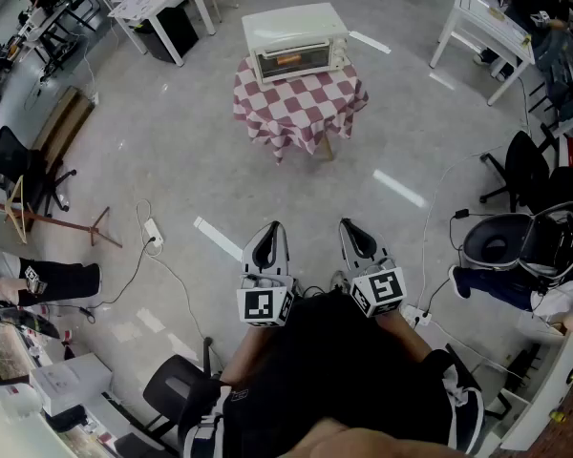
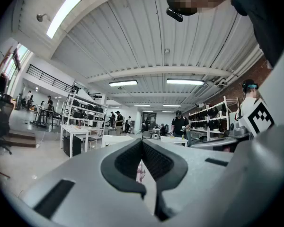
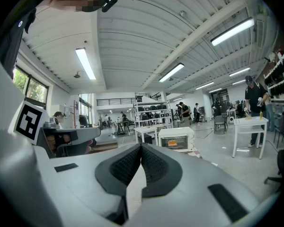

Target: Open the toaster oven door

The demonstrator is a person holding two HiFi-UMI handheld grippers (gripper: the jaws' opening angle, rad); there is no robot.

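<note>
A cream toaster oven [image 1: 295, 42] stands on a small table with a red-and-white checked cloth [image 1: 299, 103], several steps ahead of me; its glass door is closed and something orange shows inside. The right gripper view shows the toaster oven [image 3: 176, 139] far off, above the jaws. My left gripper [image 1: 270, 229] and right gripper [image 1: 349, 225] are held close to the body, side by side, far short of the table. Both are shut with nothing between the jaws. In the left gripper view [image 2: 142, 143] only a sliver of checked cloth shows between the pads.
A white table [image 1: 162, 3] stands at the back left, another white table [image 1: 484, 29] at the back right. A power strip and cable [image 1: 153, 233] lie on the floor to my left. Black chairs [image 1: 527, 172] and a helmet-like shell [image 1: 498, 240] sit on the right. People work in the distance.
</note>
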